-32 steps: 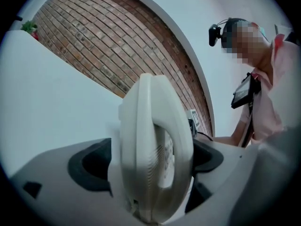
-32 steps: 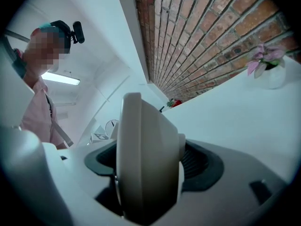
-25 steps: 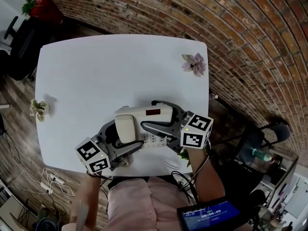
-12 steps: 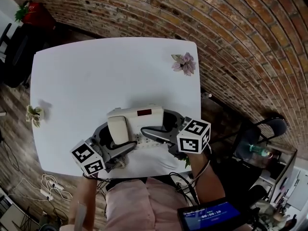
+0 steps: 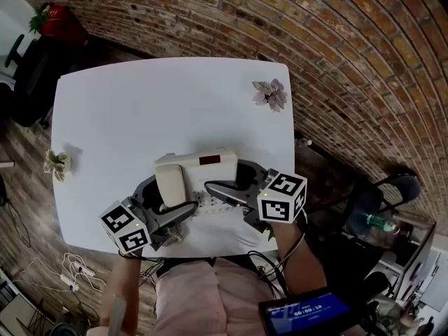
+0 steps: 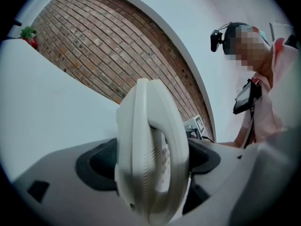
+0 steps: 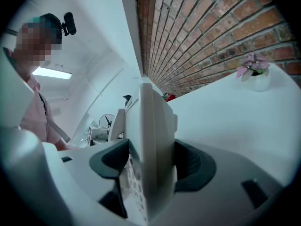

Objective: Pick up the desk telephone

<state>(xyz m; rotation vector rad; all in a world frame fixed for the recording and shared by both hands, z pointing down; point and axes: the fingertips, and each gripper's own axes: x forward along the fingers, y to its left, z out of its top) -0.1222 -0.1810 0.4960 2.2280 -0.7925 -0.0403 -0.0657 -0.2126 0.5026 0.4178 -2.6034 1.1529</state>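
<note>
A cream desk telephone (image 5: 203, 168) sits near the front edge of the white table (image 5: 140, 103), its handset (image 5: 169, 185) lying across its left end. My left gripper (image 5: 170, 203) is shut on that handset (image 6: 150, 159), which stands upright between the dark pads and fills the left gripper view. My right gripper (image 5: 235, 180) clasps the telephone's right end. Its jaws have just been closing, and both pads now press on the base's edge (image 7: 151, 154), with the keypad facing the left pad.
A pink flower in a small pot (image 5: 270, 94) stands at the table's far right corner and shows again (image 7: 254, 74) in the right gripper view. A small plant (image 5: 56, 164) sits at the left edge. Beyond the right edge is a chair (image 5: 392, 194).
The right gripper's jaws have narrowed onto the telephone's right end. The left gripper keeps its hold on the handset. The telephone stays in the same spot on the table.
</note>
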